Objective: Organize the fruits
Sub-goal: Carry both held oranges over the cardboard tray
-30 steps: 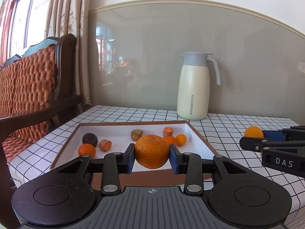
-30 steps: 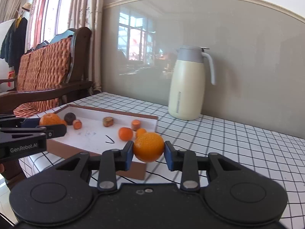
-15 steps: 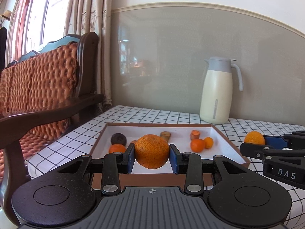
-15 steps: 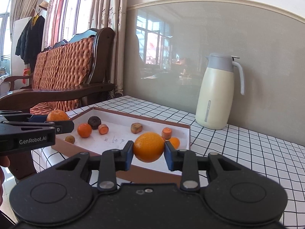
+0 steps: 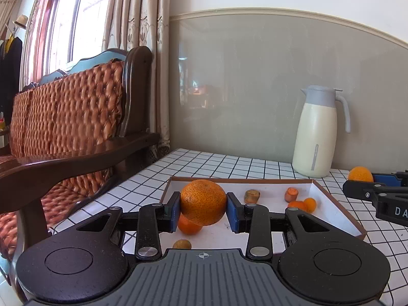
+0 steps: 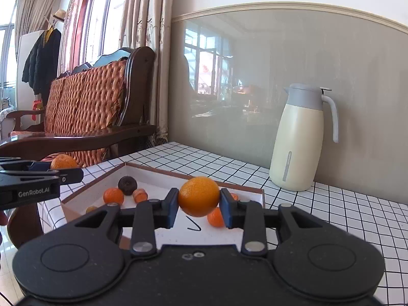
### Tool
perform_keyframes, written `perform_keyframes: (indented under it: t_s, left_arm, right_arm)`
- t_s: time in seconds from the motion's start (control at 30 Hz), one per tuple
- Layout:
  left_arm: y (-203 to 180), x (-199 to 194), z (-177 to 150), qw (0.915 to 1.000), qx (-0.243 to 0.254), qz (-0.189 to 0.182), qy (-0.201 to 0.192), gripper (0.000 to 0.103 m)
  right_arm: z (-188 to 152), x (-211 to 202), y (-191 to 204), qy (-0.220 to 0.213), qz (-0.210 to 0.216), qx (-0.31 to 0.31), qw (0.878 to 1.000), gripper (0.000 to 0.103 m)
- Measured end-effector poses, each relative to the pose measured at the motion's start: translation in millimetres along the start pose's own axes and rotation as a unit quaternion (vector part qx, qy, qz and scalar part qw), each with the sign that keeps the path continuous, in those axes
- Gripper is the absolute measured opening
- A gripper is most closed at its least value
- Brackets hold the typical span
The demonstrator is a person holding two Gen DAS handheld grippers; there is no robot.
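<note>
a white tablecloth with a black grid (image 5: 229, 163) covers the table in front of a grey wall panel, with a cream thermos jug with a grey lid (image 5: 317, 132) at the back and a wooden armchair with orange woven cushions (image 5: 71, 117) to the left. over the last second both views have swung left: the armchair and window now fill more of each frame, and the shallow white cardboard tray with a brown rim (image 5: 339, 211), seen from farther back a second ago, now lies under both grippers. judged from this, both fruits are over the tray and ready for release. the left gripper (image 5: 202, 210) is clamped on a large rough-skinned orange mandarin (image 5: 203, 201), level and tipped slightly downward. the right gripper (image 6: 197, 207) is clamped on a smaller smooth orange mandarin (image 6: 199, 195), in the same pose, beside the left. small fruits already lie in the tray.
</note>
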State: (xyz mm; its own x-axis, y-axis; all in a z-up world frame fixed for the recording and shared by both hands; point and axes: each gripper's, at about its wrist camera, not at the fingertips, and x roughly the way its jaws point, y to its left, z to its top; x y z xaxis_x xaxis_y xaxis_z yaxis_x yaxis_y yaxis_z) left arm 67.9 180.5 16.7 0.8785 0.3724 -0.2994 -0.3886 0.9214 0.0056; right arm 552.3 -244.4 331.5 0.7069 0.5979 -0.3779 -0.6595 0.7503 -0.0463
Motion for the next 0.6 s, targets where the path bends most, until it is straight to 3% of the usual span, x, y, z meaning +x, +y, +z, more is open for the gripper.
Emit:
perform_keyframes:
  t_s: [0.6]
  left_arm:
    - [7,57,25,0.9999,-0.008,0.005,-0.005,0.037]
  right_arm:
    - [14,46,-20,-0.006,-0.019,0.012,1.0,0.026]
